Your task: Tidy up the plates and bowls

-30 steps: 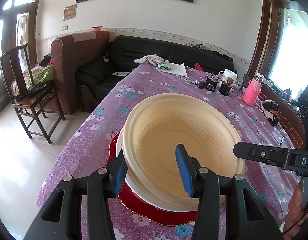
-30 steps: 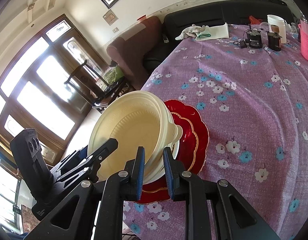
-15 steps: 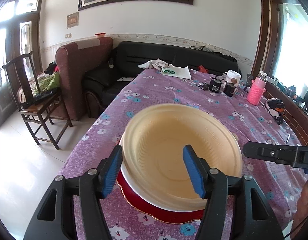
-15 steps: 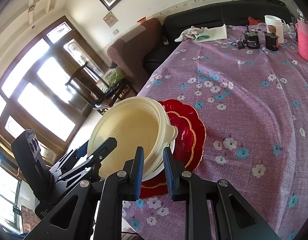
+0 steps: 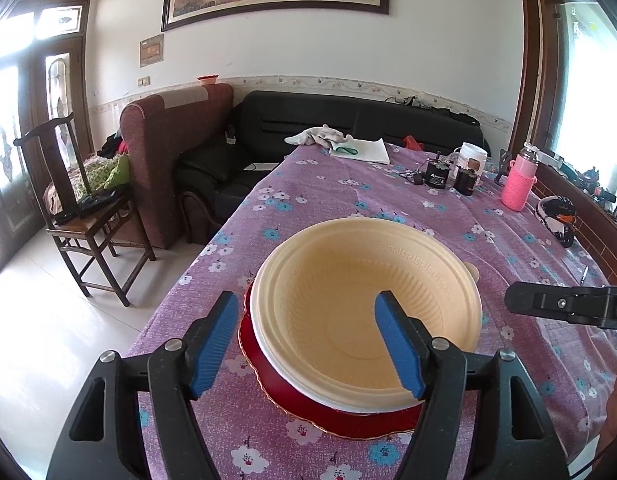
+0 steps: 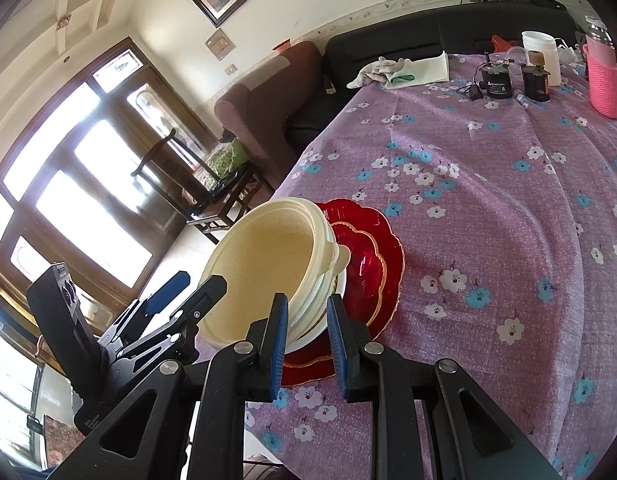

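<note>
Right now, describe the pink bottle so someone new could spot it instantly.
Start at the long table with the purple flowered cloth. Look toward its far end by the window; the pink bottle stands upright past two black canisters. Only it wears a bright pink knitted sleeve.

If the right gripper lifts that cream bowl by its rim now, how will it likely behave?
The cream bowl looks thin, moulded plastic: probably light, and its rim may flex. It sits tilted on the white dish and red plate, so it could rock. The right gripper pinches one side only, so it may swing.

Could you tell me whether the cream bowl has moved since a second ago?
Yes. The cream bowl has tipped down toward level, settling onto the red plate as the left gripper jaws were opening.
</note>
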Available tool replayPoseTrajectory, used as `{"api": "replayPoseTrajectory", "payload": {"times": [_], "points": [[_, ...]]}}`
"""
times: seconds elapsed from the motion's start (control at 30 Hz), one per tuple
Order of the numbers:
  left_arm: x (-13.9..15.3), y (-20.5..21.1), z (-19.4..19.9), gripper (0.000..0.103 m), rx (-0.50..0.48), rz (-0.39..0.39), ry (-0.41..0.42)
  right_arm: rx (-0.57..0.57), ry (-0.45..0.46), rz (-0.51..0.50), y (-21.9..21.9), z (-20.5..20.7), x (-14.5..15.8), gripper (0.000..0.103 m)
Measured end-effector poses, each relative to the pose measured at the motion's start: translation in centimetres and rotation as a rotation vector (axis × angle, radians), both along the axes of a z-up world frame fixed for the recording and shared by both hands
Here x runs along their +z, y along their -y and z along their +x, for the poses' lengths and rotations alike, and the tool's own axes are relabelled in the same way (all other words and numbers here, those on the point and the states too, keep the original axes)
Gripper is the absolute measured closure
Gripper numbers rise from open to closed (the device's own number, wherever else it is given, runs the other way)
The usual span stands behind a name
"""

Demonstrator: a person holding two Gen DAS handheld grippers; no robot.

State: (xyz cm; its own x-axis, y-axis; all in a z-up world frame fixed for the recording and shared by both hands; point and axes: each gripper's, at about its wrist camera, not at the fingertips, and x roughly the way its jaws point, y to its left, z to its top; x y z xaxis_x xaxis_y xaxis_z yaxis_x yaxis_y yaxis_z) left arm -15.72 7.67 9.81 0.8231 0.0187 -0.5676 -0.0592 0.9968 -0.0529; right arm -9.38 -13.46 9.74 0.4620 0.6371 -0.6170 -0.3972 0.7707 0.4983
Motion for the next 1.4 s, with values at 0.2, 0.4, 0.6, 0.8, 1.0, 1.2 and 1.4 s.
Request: {"api": "replayPoseTrajectory", "payload": {"times": [0.2,0.4,0.6,0.8,1.0,1.2,1.4], "points": [[0.2,0.2,-0.5,0.029,0.004,0.009,0.005,-0.007,-0.002,0.003,0.4,-0.5,-0.1,0.08],[0.4,-0.3,-1.1,0.028,0.002,-0.011,0.014,-0.021,-0.008,0.006,1.0,-0.7,-0.5,0.076],[0.5,-2.7,-2.3,0.028,0.002,-0.082,0.027,-0.049,-0.02,0.022,2.1,-0.7,-1.1,0.075],[-1.8,-8.5,-1.9,0.028,0.077,-0.232,-0.067,-0.082,-0.063,0.029,3.3,0.3,-3.3,0.075],[-4.4,-11.2,-0.5,0.033,0.094,-0.345,-0.163,-0.087,-0.081,0.026,3.3,1.5,-4.5,0.075],[-5.1,-9.4,0.9,0.056,0.03,-0.32,-0.191,-0.074,-0.08,0.004,2.6,2.3,-5.2,0.075],[-5.6,-8.4,1.8,0.062,-0.007,-0.312,-0.202,-0.058,-0.065,-0.01,2.0,2.6,-5.4,0.075]]}}
